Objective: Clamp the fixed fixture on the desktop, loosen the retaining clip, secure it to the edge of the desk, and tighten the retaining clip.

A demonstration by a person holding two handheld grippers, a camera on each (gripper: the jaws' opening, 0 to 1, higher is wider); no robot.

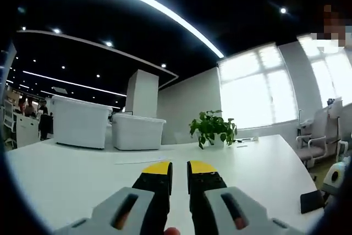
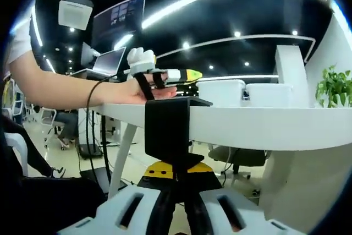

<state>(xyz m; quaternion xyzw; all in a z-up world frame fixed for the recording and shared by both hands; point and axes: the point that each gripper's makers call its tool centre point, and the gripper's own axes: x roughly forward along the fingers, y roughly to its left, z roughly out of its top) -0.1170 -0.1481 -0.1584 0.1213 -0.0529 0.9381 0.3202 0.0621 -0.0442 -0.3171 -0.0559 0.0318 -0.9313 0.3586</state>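
Right gripper [image 2: 175, 177] fingers pinching upright black fixture [image 2: 168, 127] hooked over desk [image 2: 264, 125] edge, left gripper [image 1: 179, 170] narrow, empty

Potted plant [image 1: 213, 129], two white bins [image 1: 136, 131], perhaps a laptop [image 2: 111, 61] beyond.

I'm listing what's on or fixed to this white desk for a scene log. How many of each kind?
White storage bins: 2
Potted plant: 1
Black clamp fixture on the desk edge: 1
Total: 4
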